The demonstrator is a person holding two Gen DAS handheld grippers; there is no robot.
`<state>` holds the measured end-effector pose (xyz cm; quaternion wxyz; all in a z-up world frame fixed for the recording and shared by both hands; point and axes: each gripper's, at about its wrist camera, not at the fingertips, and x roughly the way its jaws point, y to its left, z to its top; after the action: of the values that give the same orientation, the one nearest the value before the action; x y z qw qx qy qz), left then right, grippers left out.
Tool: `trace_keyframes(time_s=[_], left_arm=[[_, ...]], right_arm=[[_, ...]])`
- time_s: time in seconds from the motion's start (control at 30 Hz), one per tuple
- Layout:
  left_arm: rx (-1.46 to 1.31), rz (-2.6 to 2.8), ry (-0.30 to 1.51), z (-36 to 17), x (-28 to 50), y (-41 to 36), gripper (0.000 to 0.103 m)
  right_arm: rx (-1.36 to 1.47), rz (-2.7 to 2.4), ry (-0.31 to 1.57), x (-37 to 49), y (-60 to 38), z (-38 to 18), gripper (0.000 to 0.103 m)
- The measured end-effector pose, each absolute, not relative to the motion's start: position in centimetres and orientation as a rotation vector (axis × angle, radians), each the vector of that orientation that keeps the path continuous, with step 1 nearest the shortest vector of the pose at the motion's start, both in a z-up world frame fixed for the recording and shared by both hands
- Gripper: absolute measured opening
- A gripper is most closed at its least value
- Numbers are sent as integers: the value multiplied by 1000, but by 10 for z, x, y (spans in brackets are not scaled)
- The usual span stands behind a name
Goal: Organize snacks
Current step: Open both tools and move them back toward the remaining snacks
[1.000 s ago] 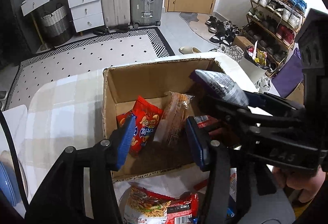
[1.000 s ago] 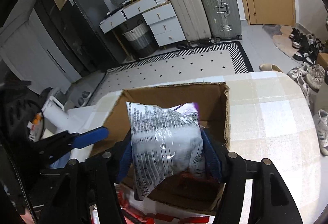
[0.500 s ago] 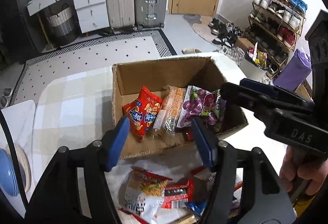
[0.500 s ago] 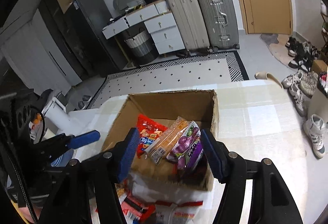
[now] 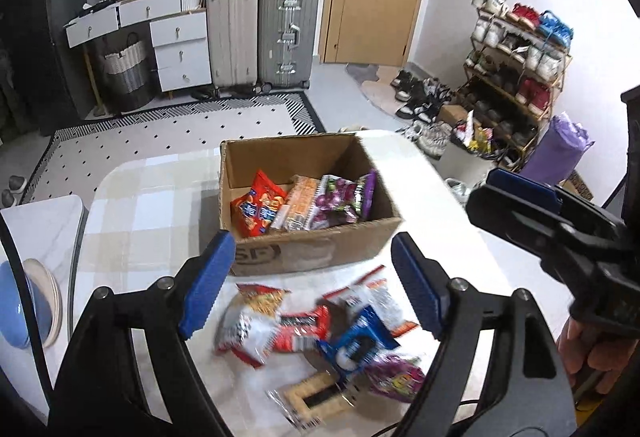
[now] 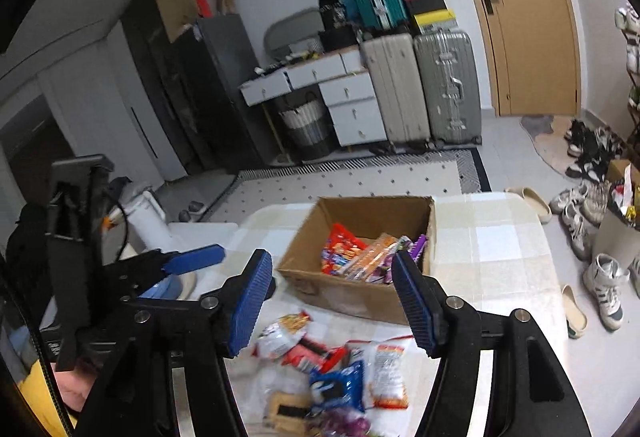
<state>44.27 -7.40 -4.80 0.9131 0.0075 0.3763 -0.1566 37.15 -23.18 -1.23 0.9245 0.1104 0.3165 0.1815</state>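
Both tools [image 5: 316, 287] raised, box [image 5: 312, 251] rim clear

Your left gripper [image 5: 312, 285] and right gripper [image 6: 334, 303] match: matte black frames, ribbed blue pads [image 5: 206, 287], silver pivot screws, black cable trailing.

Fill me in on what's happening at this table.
A person is sorting snacks into a cardboard box with a handheld gripper in each hand. Three packets already lie in the box: a red one, an orange one and a purple one. A pile of loose snack packets waits on the table in front of it. The left gripper and right gripper are both empty, jaws opening.
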Motion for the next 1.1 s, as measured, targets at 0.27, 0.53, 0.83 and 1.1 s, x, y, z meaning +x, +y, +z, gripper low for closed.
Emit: trace_keyframes(time_s=[0.27, 0.53, 0.83, 1.1], left_arm=[[-19, -325, 715, -14, 381, -66, 81], [-47, -335, 641, 18, 315, -49, 82], [-44, -292, 515, 39, 230, -24, 102], [-59, -220, 528, -8, 191, 1, 102]], right_arm=[[155, 377, 568, 310, -217, 24, 74], [121, 427, 459, 254, -197, 54, 84], [112, 481, 344, 197, -187, 47, 99], [214, 405, 385, 179, -205, -4, 100]])
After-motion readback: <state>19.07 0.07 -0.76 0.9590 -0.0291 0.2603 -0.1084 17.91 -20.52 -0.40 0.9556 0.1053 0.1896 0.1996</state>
